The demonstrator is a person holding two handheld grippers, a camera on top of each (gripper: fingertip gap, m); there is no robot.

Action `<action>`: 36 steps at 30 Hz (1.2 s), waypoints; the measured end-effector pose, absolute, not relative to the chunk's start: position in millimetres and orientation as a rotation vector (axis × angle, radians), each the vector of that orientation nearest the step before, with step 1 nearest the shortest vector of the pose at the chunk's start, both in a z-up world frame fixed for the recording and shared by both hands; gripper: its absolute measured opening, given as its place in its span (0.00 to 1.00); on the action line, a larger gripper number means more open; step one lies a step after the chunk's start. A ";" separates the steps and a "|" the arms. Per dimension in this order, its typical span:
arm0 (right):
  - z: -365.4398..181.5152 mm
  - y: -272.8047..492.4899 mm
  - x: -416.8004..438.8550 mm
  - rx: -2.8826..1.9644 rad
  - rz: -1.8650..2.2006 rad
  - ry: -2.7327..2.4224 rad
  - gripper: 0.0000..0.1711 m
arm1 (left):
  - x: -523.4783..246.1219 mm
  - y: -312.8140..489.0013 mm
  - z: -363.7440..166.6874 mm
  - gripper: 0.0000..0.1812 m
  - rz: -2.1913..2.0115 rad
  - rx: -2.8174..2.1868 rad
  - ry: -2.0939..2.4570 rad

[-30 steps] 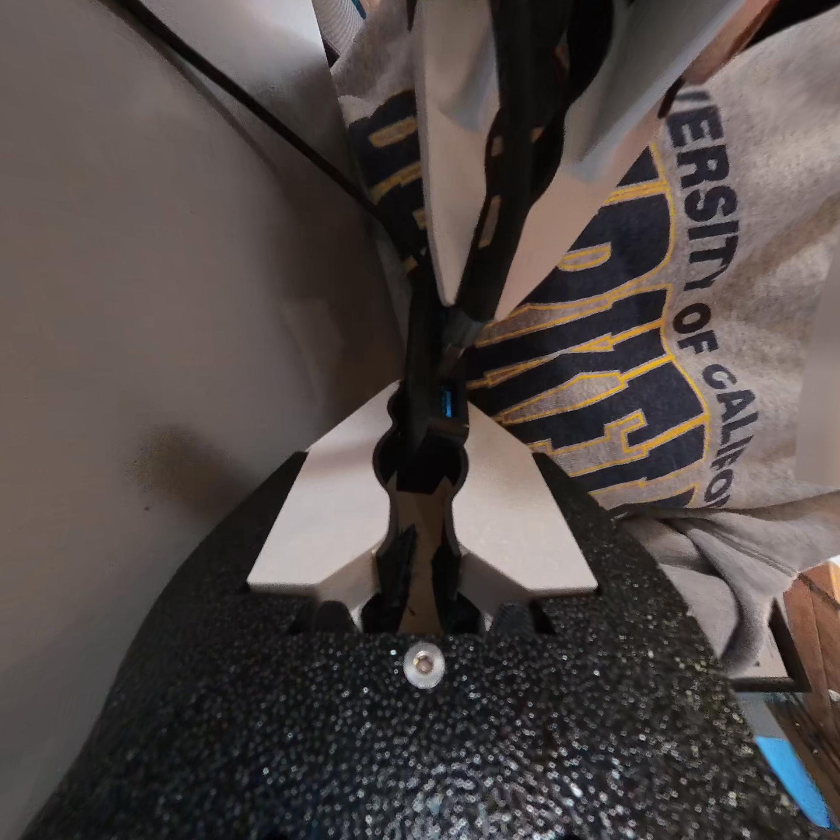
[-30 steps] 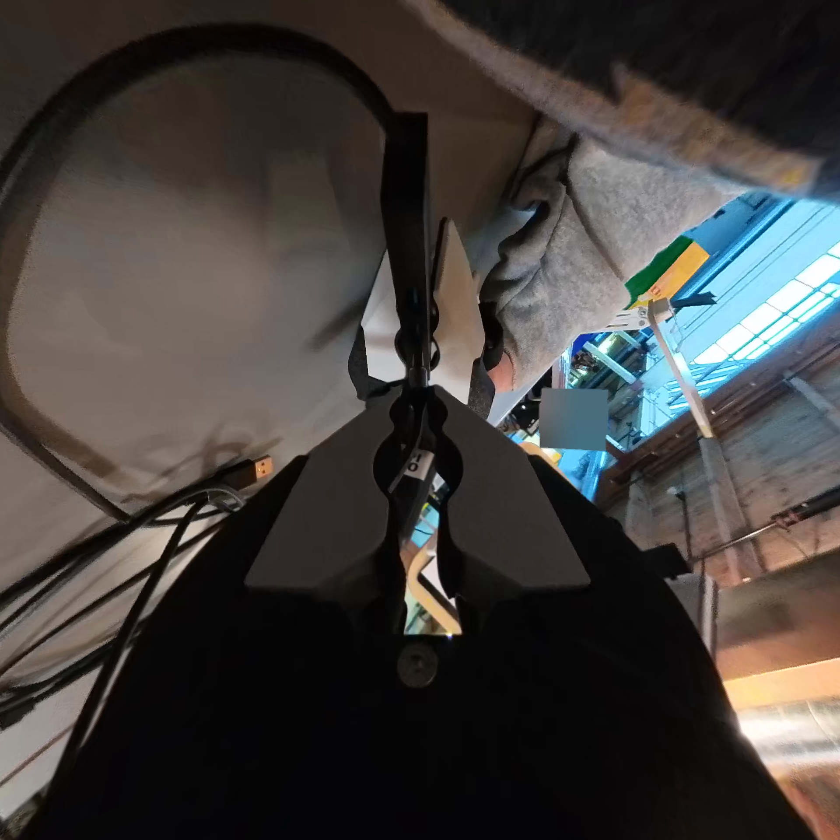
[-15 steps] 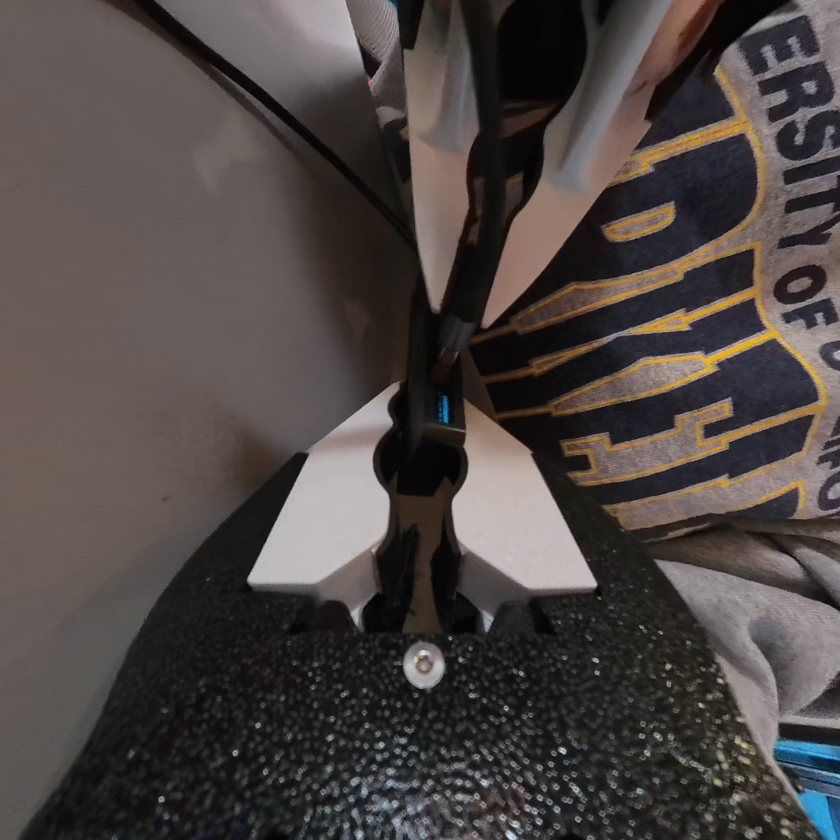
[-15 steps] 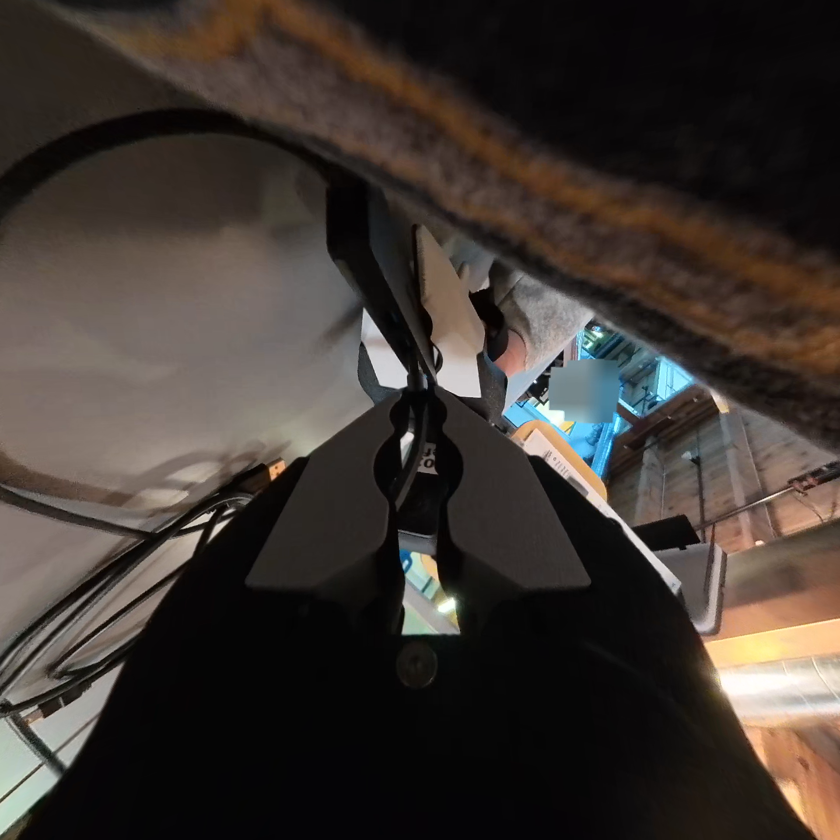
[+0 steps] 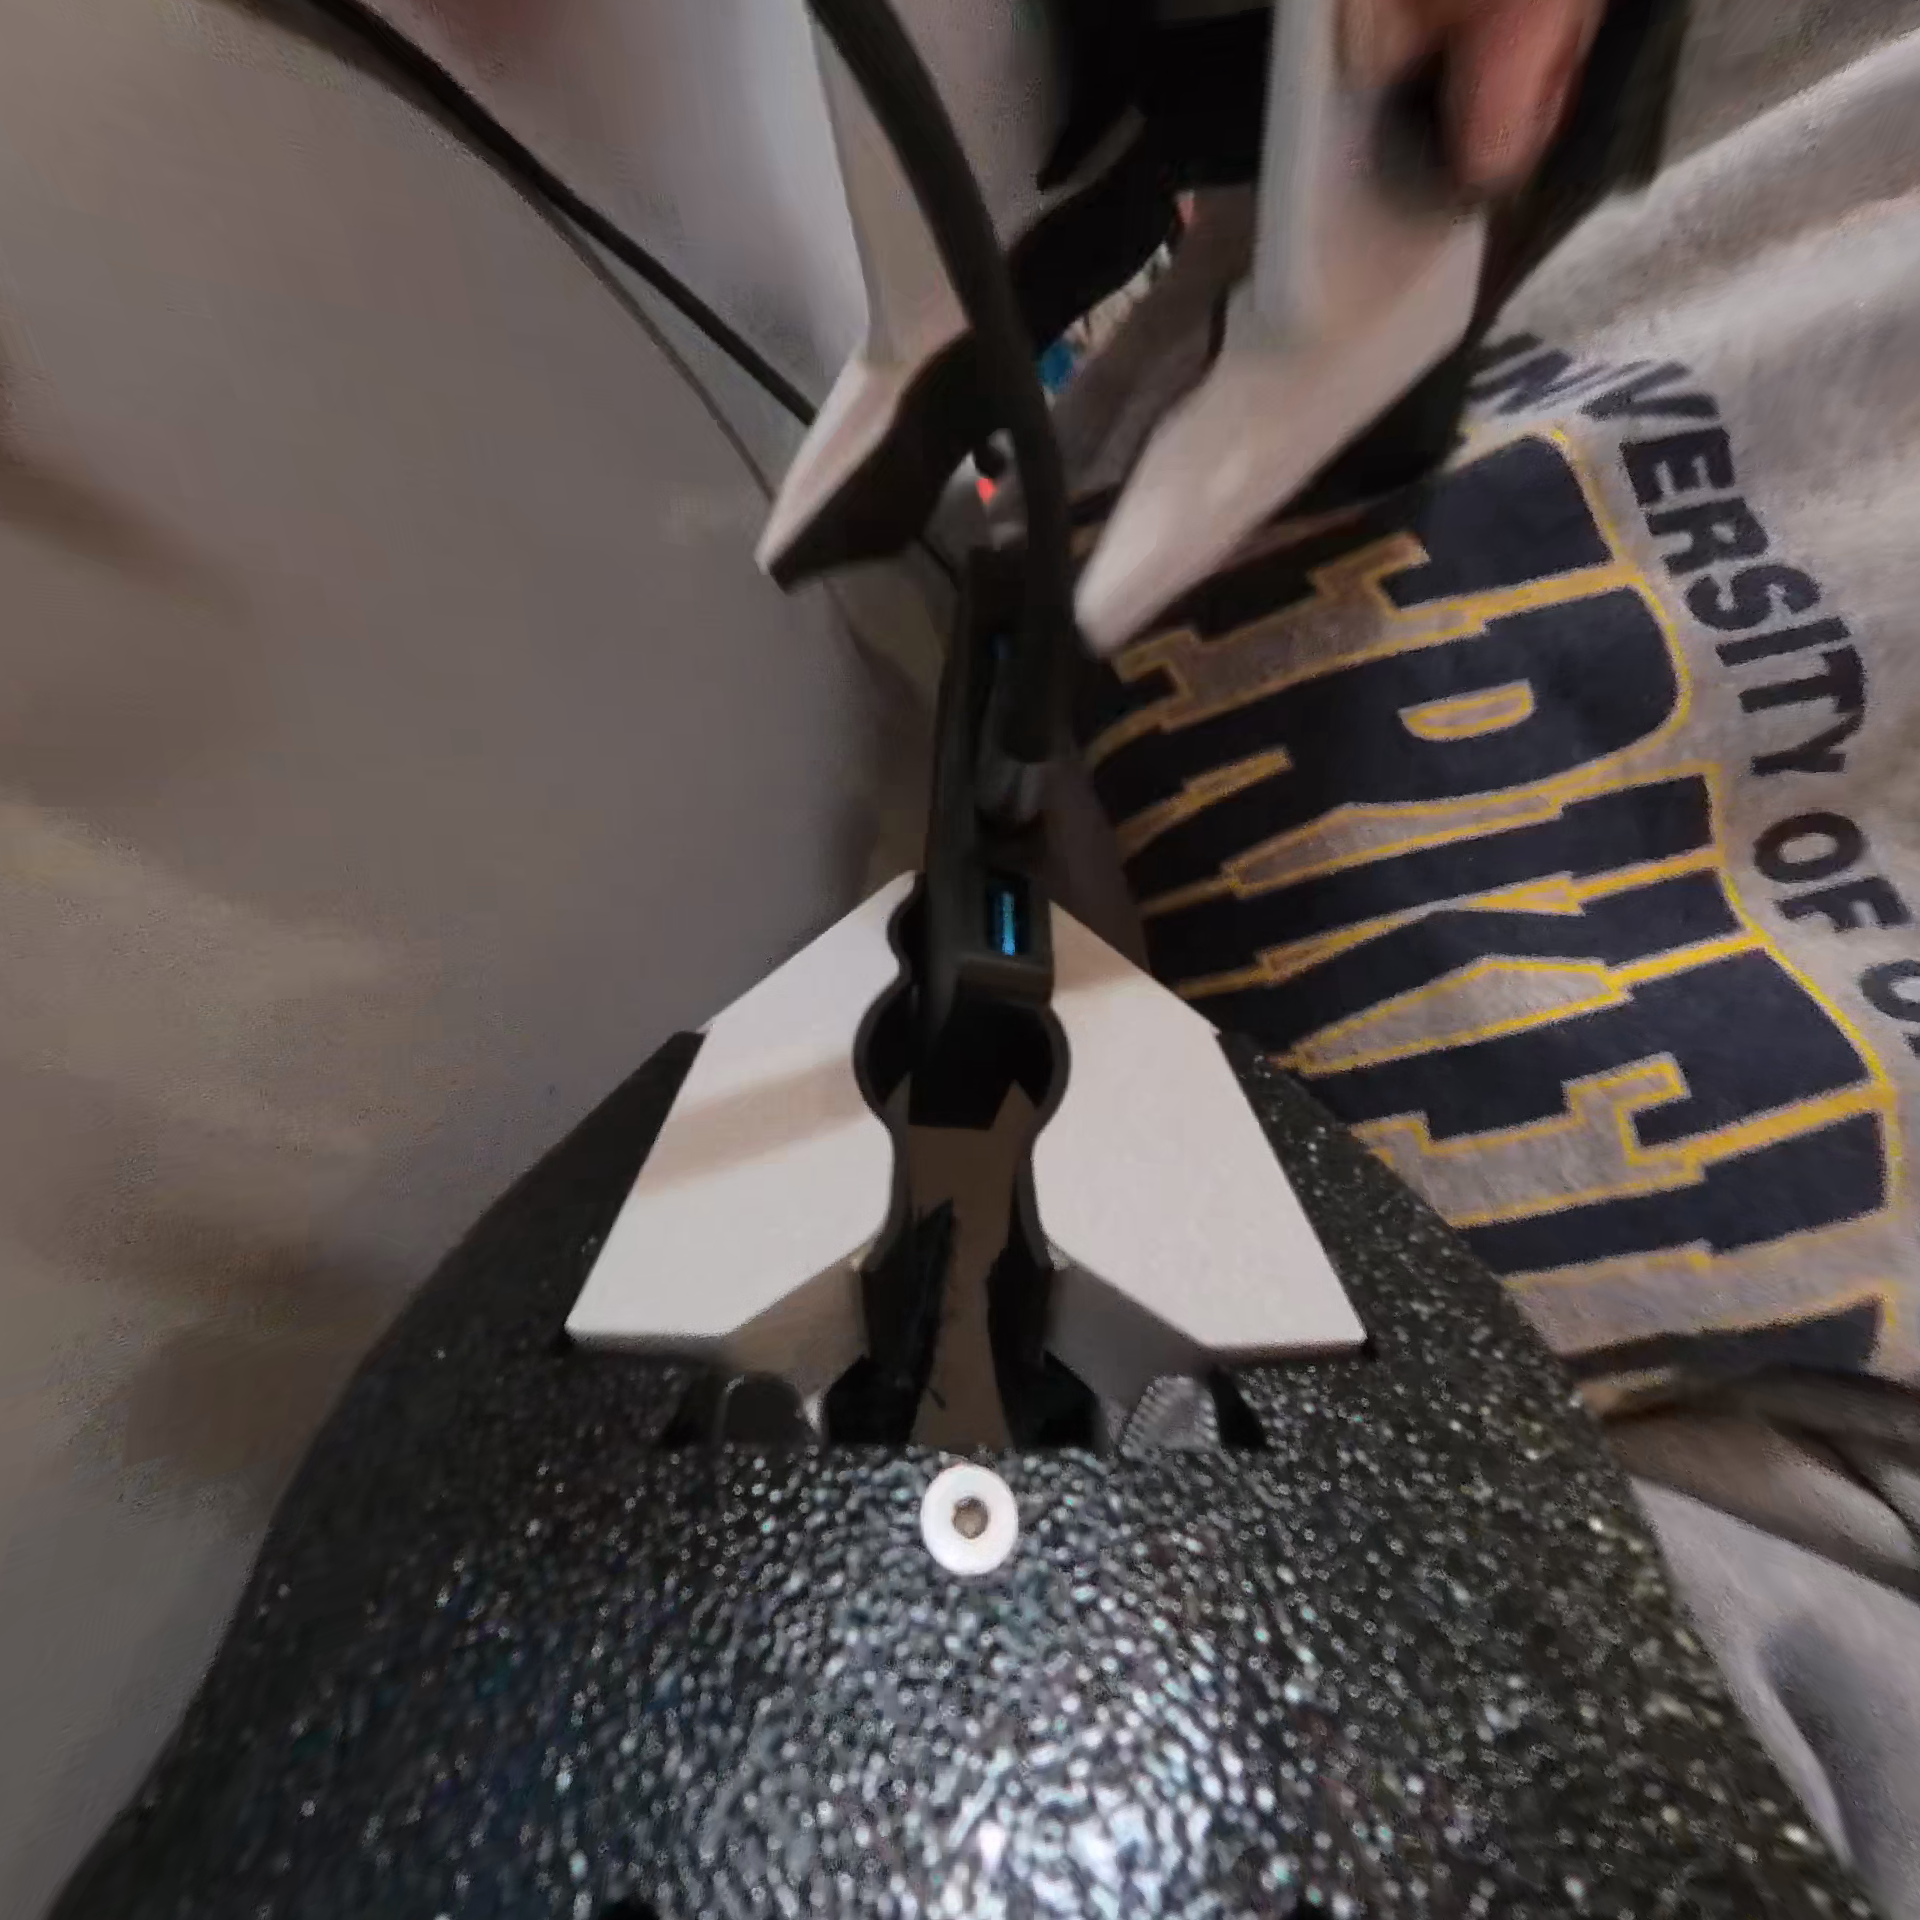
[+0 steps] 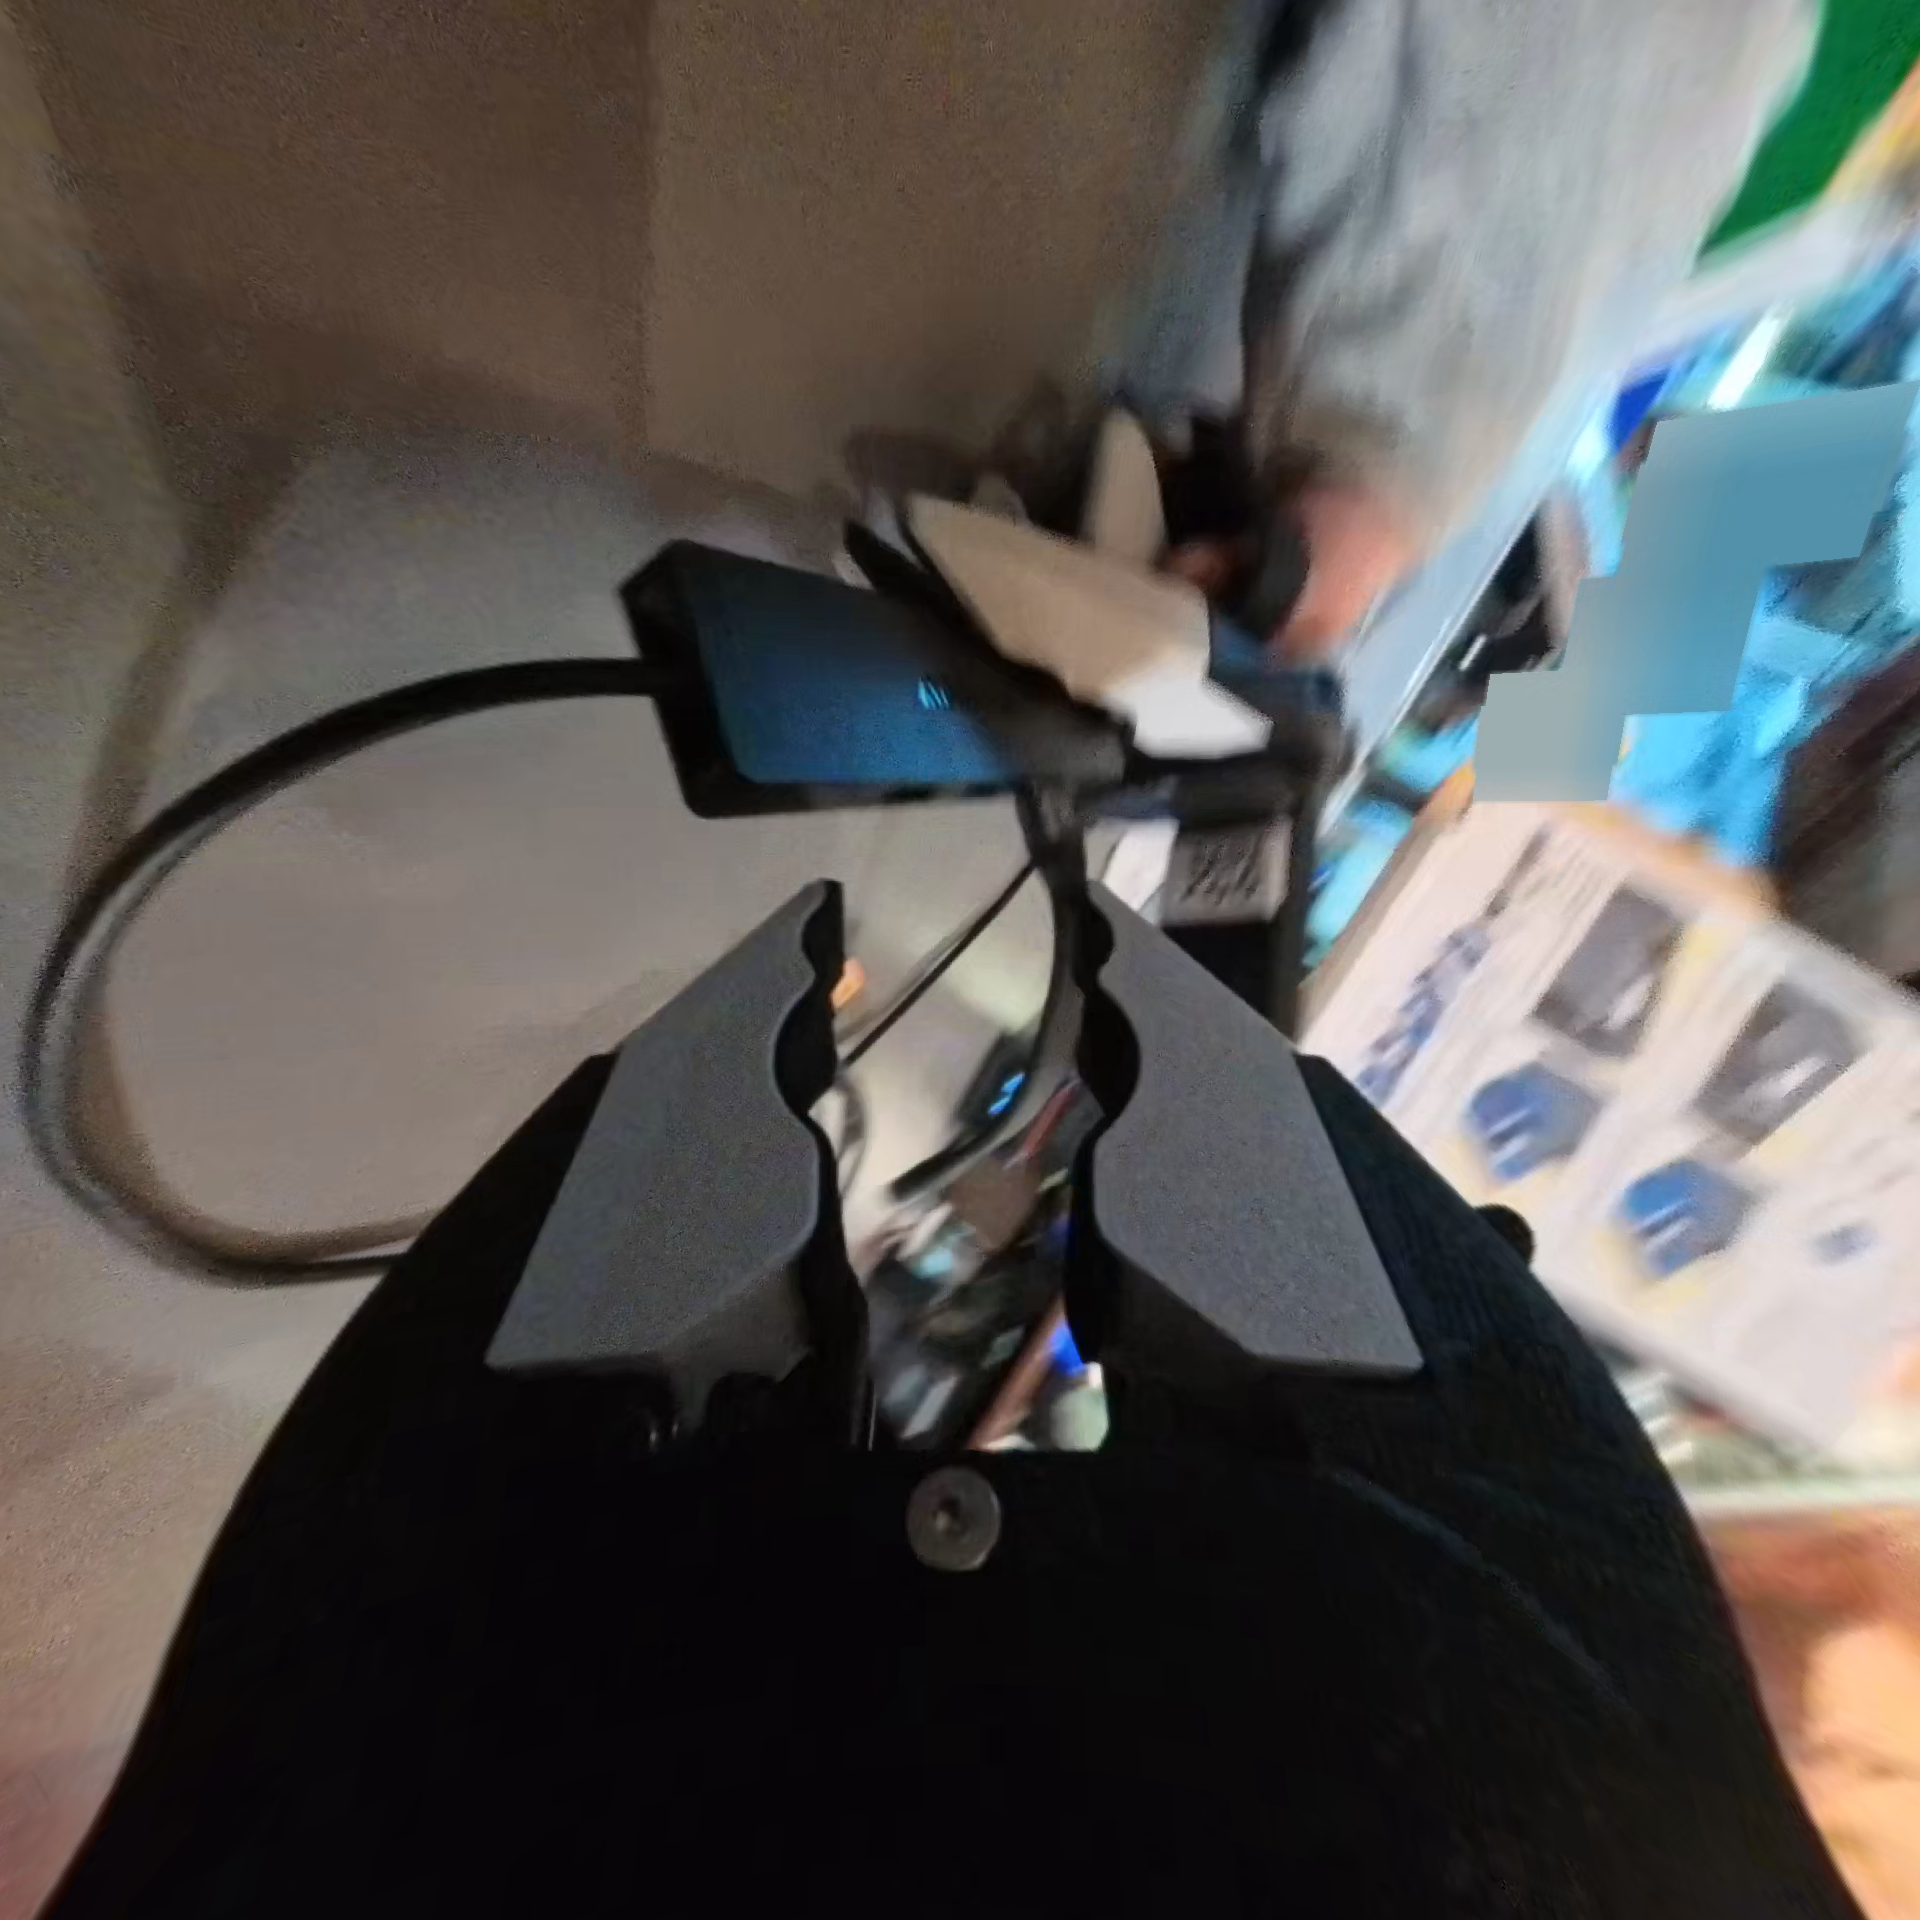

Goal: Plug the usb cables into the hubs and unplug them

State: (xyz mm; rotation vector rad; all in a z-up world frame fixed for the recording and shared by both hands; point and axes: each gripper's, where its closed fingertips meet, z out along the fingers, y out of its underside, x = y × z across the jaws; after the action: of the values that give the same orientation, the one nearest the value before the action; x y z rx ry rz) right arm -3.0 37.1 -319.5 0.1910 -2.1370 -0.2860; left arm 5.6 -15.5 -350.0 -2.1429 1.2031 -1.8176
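My left gripper [image 5: 987, 914] is shut on a slim black USB hub [image 5: 977, 831] with a blue port facing me. A black USB cable [image 5: 997, 343] is plugged into the hub's side just beyond my fingers. My right gripper [image 5: 940, 587] is open above the hub, its fingers either side of that cable. In the blurred right wrist view, the right gripper [image 6: 961, 899] is open and empty. The plugged cable [image 6: 1060, 935] runs down between its fingers. The hub [image 6: 831, 696] lies across, held by the left gripper's white fingers [image 6: 1081, 634]. The hub's own lead [image 6: 208, 831] loops left.
A beige table surface [image 5: 364, 727] is on the left, with a thin black cable [image 5: 623, 239] across it. A person's grey sweatshirt [image 5: 1558, 831] fills the right. A white printed box [image 6: 1610, 1091] and an orange-tipped plug [image 6: 850, 982] lie beyond.
My right gripper has opened, let go of the cable and drawn back from the hub. The plug stays in the hub. My left gripper still holds the hub.
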 end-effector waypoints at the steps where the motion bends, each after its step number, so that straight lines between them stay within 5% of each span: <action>1: -313.4 47.6 -0.7 0.036 -0.258 -2.148 0.27 | 4.9 -10.4 -349.9 0.05 -1.761 -2.134 1.157; 12: -315.9 30.7 14.5 -1.536 0.907 -2.041 0.26 | -1.0 14.1 -357.7 0.06 -1.220 -2.051 1.075; 16: -338.1 25.7 13.7 -1.531 0.799 -2.104 0.06 | 1.6 15.5 -357.4 0.06 -1.150 -2.025 1.098; 17: -338.9 29.9 12.0 -1.527 0.764 -2.077 0.05 | 0.5 22.3 -356.2 0.08 -1.126 -2.031 1.041; 19: -335.5 28.4 9.3 -1.547 0.834 -2.035 0.05 | 0.6 33.2 -343.9 0.33 -1.148 -1.977 0.919; 20: -331.8 25.0 6.7 -1.571 0.914 -2.002 0.05 | 1.4 31.9 -335.1 0.34 -1.179 -1.912 0.918; 22: -326.9 20.9 2.9 -1.604 1.038 -1.957 0.05 | 2.1 29.1 -319.0 0.26 -1.205 -1.791 0.925; 24: -324.2 20.6 -1.1 -1.622 1.102 -1.923 0.05 | 3.5 22.1 -316.5 0.08 -1.233 -1.759 0.964; 32: -312.1 13.8 0.1 -1.657 1.334 -1.918 0.12 | -0.7 15.3 -317.4 0.05 -1.262 -1.768 0.968; 36: -319.8 66.9 16.0 -1.716 1.001 -1.955 0.16 | -20.0 15.6 -308.7 0.05 -1.314 -1.737 0.884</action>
State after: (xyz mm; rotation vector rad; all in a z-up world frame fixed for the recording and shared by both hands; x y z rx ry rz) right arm 16.0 66.9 -319.8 -1.7156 -1.9552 1.0012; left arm -20.0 15.6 -308.7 -1.7371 0.8844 -1.3142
